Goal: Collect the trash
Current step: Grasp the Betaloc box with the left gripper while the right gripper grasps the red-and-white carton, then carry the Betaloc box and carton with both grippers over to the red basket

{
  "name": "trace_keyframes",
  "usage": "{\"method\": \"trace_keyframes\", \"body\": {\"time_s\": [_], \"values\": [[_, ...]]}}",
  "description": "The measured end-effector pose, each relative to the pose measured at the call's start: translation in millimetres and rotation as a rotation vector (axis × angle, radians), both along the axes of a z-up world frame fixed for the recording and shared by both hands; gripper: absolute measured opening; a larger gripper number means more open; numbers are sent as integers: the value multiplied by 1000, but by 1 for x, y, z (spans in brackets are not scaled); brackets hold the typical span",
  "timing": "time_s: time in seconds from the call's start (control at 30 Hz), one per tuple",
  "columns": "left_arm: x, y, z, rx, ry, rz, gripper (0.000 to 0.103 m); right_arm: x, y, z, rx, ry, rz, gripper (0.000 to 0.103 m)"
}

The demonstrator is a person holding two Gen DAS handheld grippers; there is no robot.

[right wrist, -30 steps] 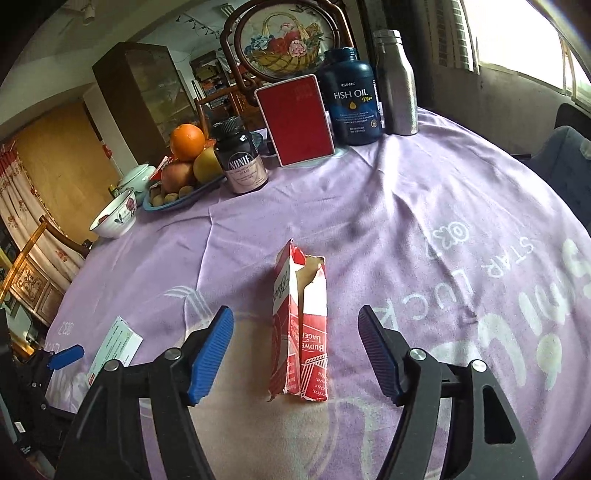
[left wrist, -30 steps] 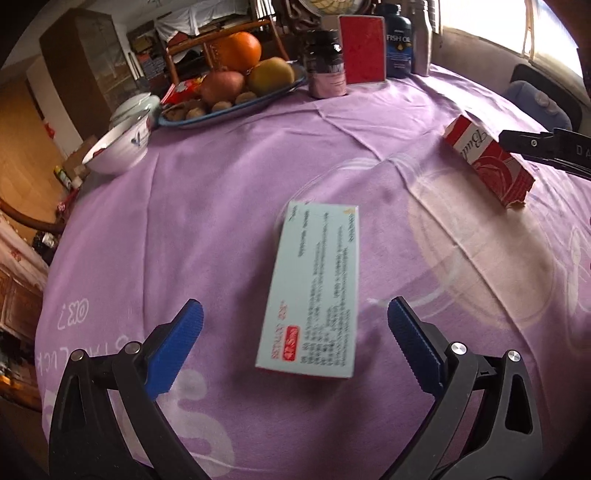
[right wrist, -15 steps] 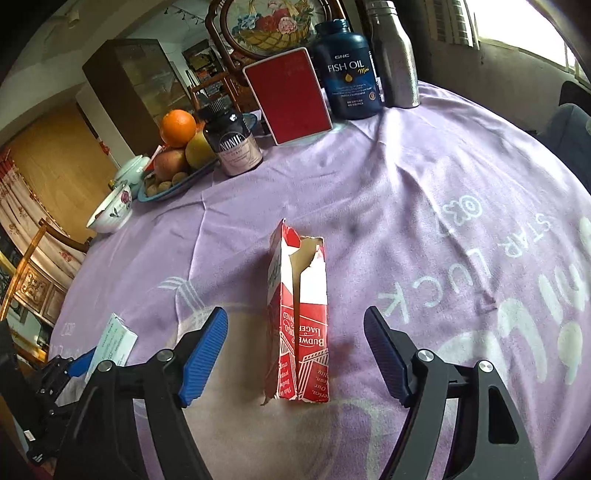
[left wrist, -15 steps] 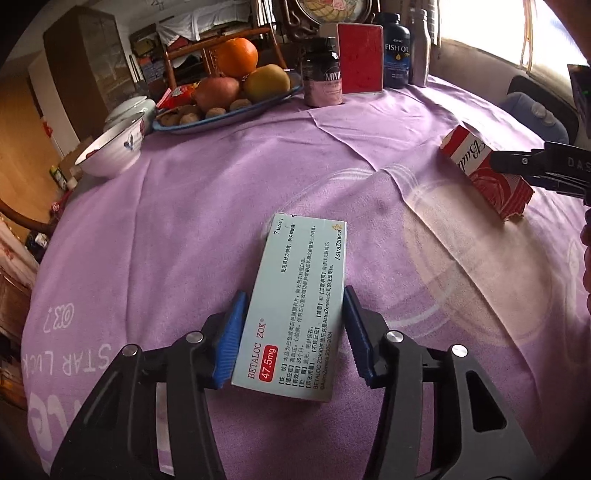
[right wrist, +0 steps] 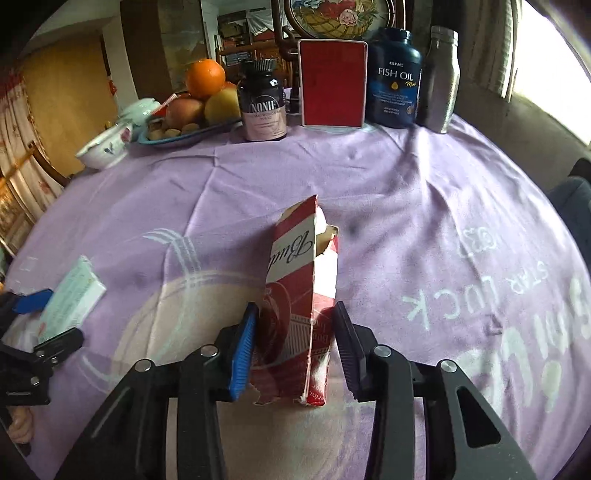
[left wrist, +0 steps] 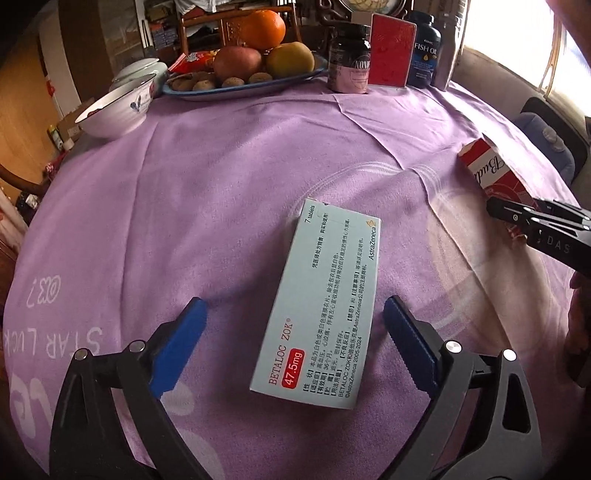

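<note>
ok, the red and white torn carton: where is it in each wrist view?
Left wrist: red and white carton at the right edge, partly behind the right gripper's black frame.
Right wrist: carton centre frame, between the right gripper pads.
Shared landmark: fish oil bottle at the table's far edge in both.

Premises: a lived-in home, dining area. Evidence: table under a purple cloth (right wrist: 424,192); fruit plate (left wrist: 236,86) with orange (left wrist: 263,24); china bowl (left wrist: 116,112); supplement jar (right wrist: 263,101), fish-oil bottle (right wrist: 394,75), steel flask (right wrist: 441,79); wooden chair (left wrist: 225,26); wooden cabinet (right wrist: 162,44); curtain (right wrist: 16,162); window (right wrist: 546,48).
</note>
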State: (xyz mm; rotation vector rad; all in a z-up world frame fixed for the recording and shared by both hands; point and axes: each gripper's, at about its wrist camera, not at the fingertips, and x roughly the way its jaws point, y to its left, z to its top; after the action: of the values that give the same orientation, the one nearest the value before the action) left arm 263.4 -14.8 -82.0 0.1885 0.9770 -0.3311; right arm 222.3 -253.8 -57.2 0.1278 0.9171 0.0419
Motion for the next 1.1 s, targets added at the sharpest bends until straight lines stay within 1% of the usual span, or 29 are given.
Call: {"method": "trace_keyframes", "body": {"time_s": [0.03,0.1,0.17,0.23,0.33,0.4,0.47,0.57,0.63,0.73,0.87,1.0,1.03,1.1], "values": [[-1,0,1,3,-8,6,86,-1,-2,1,28,-1,2,42],[-4,-1,4,6,-33,-3,64,-3,-4,5,53,-17,7,42],[-9,-7,6,21,-59,-37,50,-6,-2,9,47,-38,6,42],[-13,-11,7,36,-79,-51,49,-7,-2,11,49,-47,3,42],[-15,-7,17,-4,-93,-52,48,-9,-6,14,47,-60,-8,42],[-19,-4,29,-27,-132,-48,48,-10,-8,16,48,-74,-15,42],[-25,-3,39,-34,-168,-49,48,-13,-10,21,48,-98,-22,42],[-33,-6,48,-46,-190,-67,48,-23,-13,31,44,-147,-31,42],[-40,-9,53,-46,-207,-74,48,-33,-15,38,60,-183,-43,41],[-55,-11,59,-53,-228,-82,48,-57,-16,49,82,-234,-63,41],[-73,-13,63,-86,-220,-93,48,-101,-15,58,94,-283,-75,41],[-95,-9,62,-130,-200,-78,48,-149,-23,66,124,-318,-97,41],[-103,-6,64,-147,-206,-70,48,-159,-26,68,130,-325,-105,41],[-119,-1,71,-167,-256,-49,48,-177,-31,70,138,-334,-117,41]]}}
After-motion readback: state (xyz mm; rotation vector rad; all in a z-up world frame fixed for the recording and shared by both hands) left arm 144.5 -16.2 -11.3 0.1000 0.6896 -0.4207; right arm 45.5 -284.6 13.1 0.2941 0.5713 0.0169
